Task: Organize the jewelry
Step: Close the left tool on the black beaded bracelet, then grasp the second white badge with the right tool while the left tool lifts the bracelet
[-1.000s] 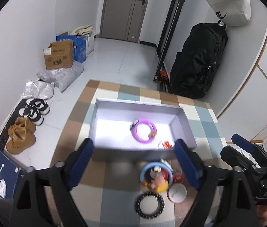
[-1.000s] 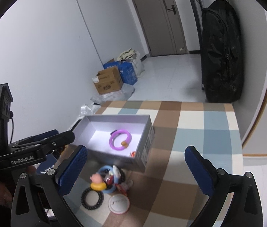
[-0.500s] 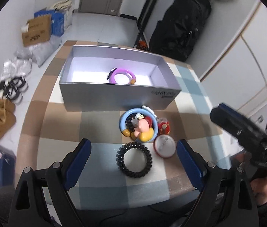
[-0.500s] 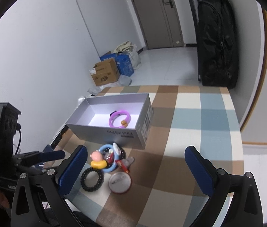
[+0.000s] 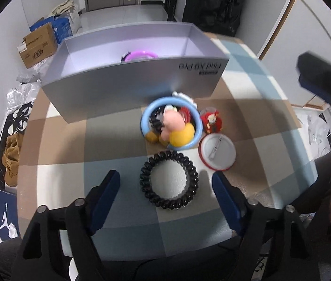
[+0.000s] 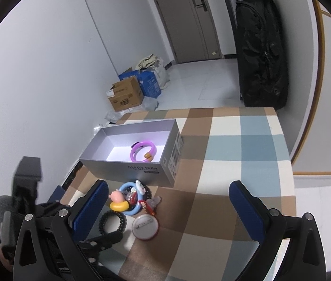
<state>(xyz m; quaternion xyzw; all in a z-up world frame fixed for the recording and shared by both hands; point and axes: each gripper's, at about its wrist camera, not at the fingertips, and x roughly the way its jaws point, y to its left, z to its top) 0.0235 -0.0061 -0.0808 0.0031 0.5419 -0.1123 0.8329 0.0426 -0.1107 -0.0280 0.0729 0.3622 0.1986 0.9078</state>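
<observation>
White-walled room, tiled floor: grey door (image 6: 190, 21) at upper centre of the right wrist view, black bag (image 6: 261, 53) hanging at upper right, cardboard carton (image 6: 124, 93) and blue carton by the wall, tan boots (image 5: 12, 158) and other shoes at the left edge of the left wrist view.

Bench (image 6: 235, 154): covered in a check cloth of brown, blue and cream; right half bare.

Grey box (image 5: 128, 86): open-topped, at the upper centre of the left wrist view; purple bangle (image 6: 142, 151) already lies inside it.

Loose pile, just below the box's near wall: blue ring (image 5: 170, 123) with a pink-and-yellow figure on it, red charm (image 5: 211, 120) to its right, round white badge (image 5: 217, 155) pin side up, black coil hair tie (image 5: 169, 182) lowest in frame.

Change noted: a second ago the left gripper (image 5: 166, 182) looked across the box from above; it has since dropped and tipped down toward the pile, so the hair tie now sits between its blue fingers. Jaws are closing but stand clear of the tie on both sides; nothing gripped yet. Judged: the hair tie is the next piece chosen for the box, grasp about to be made.

Right gripper (image 6: 165, 201): wide apart, empty, held off above the pile.
</observation>
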